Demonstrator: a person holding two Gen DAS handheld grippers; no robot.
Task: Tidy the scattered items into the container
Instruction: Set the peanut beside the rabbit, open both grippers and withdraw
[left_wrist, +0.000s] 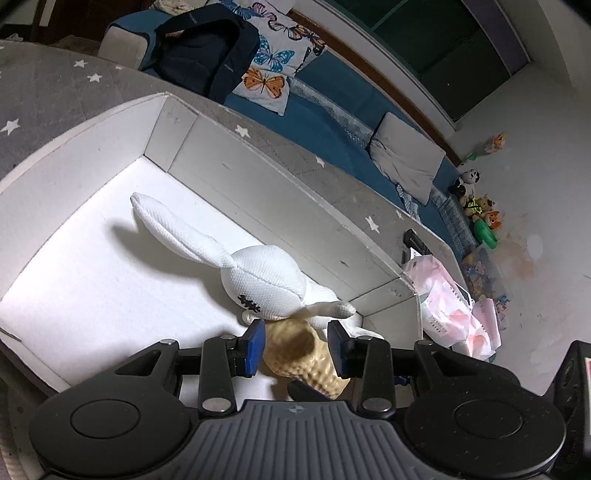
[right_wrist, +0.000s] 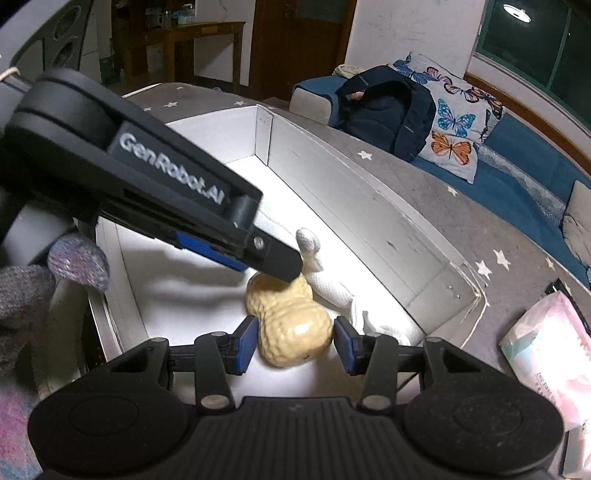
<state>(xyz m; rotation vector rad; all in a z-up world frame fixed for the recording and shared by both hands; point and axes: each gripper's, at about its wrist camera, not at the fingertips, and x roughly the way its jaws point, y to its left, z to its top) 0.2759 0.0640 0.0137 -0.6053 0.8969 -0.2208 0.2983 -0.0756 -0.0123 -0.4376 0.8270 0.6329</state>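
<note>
A white open box (left_wrist: 258, 192) lies on a grey star-patterned surface. Inside it lie a white plush rabbit (left_wrist: 258, 280) and a tan peanut-shaped toy (left_wrist: 295, 350). My left gripper (left_wrist: 296, 345) is open over the box, its blue pads either side of the peanut. In the right wrist view the peanut (right_wrist: 291, 325) lies on the box floor (right_wrist: 184, 280) between the open fingers of my right gripper (right_wrist: 294, 343), not squeezed. The left gripper's body (right_wrist: 166, 192) reaches in from the upper left, its tip over the peanut. The rabbit (right_wrist: 325, 273) lies behind.
A pink tissue pack (left_wrist: 450, 306) lies right of the box, also in the right wrist view (right_wrist: 546, 350). A dark backpack (right_wrist: 384, 110) and butterfly pillow (right_wrist: 454, 125) sit on a blue sofa behind. Small toys (left_wrist: 480, 210) stand by the wall.
</note>
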